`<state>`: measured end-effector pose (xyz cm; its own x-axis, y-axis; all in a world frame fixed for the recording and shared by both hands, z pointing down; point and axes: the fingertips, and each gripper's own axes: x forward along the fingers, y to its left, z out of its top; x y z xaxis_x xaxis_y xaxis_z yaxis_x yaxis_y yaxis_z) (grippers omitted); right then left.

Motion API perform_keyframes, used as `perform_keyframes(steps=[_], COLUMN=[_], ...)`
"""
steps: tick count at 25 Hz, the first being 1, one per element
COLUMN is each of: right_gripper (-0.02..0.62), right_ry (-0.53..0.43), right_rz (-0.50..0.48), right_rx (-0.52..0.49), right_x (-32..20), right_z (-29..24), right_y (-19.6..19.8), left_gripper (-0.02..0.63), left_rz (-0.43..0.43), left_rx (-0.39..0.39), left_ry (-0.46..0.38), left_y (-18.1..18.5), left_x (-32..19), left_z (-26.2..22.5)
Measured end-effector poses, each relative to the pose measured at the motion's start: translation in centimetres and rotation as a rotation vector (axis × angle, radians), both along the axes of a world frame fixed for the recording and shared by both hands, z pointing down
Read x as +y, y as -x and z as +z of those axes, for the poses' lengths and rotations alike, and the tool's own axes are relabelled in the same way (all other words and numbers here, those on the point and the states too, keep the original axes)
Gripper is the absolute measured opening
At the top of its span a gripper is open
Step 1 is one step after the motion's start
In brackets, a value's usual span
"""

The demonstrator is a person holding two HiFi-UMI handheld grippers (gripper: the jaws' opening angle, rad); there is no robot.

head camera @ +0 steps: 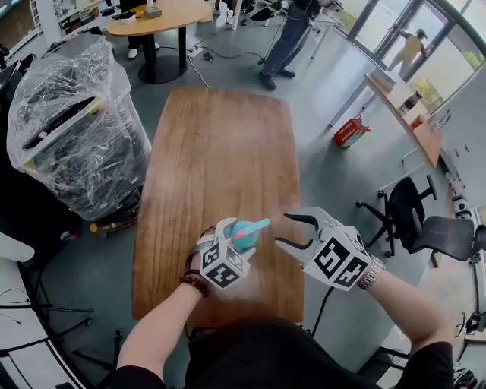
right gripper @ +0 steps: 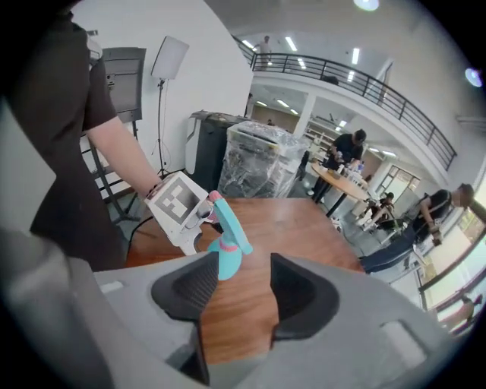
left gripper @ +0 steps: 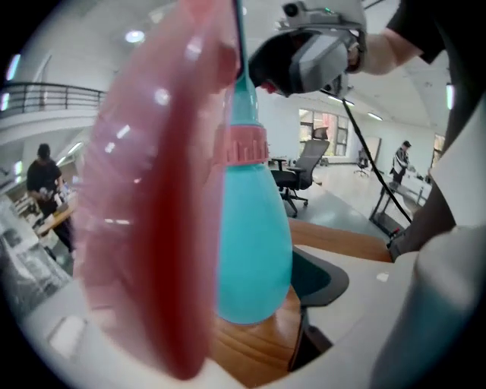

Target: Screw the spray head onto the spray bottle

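Observation:
My left gripper [head camera: 240, 241] is shut on the teal spray bottle [head camera: 241, 232] and holds it over the near end of the wooden table [head camera: 220, 152]. The pink spray head [head camera: 253, 227] sits on the bottle's neck, its nozzle pointing right. In the left gripper view the bottle [left gripper: 254, 243] fills the centre with the pink collar [left gripper: 244, 144] above it. The blurred pink trigger [left gripper: 152, 213] hides the left jaw. My right gripper [head camera: 288, 230] stands open just right of the bottle, nothing between its pads. Its own view shows the bottle [right gripper: 225, 262] beyond the open jaws.
A plastic-wrapped machine [head camera: 72, 129] stands left of the table. A black office chair [head camera: 425, 224] is at the right and a red box [head camera: 351, 131] lies on the floor. A round table [head camera: 163, 15] and standing people are at the back.

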<state>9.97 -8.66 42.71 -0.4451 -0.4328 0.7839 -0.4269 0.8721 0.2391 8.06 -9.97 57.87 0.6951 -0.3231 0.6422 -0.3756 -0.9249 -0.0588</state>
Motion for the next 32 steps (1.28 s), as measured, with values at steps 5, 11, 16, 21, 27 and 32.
perform_keyframes(steps=[5, 11, 16, 21, 27, 32], right_gripper=[0.201, 0.201, 0.198, 0.189, 0.183, 0.167], right_ry=[-0.053, -0.044, -0.037, -0.001, 0.017, -0.003], right_rz=[0.139, 0.229, 0.262, 0.292, 0.317, 0.348], right_rx=[-0.064, -0.144, -0.177, -0.235, -0.286, -0.346], right_x=[-0.6, 0.6, 1.1, 1.9, 1.9, 1.5], right_z=[0.3, 2.4, 3.6, 5.4, 6.5, 6.6], right_y=[-2.9, -3.1, -3.3, -2.8, -2.2, -1.2], left_gripper=[0.405, 0.406, 0.407, 0.407, 0.445, 0.449], left_rz=[-0.138, -0.202, -0.208, -0.187, -0.167, -0.185], left_rx=[0.086, 0.103, 0.085, 0.04, -0.008, 0.002], left_ry=[0.055, 0.052, 0.048, 0.035, 0.028, 0.0], left_y=[0.5, -0.2, -0.8, -1.3, -0.7, 1.6], left_x=[-4.9, -9.1, -9.8, -9.6, -8.9, -6.5], left_z=[2.2, 5.3, 6.6, 7.3, 7.0, 4.4])
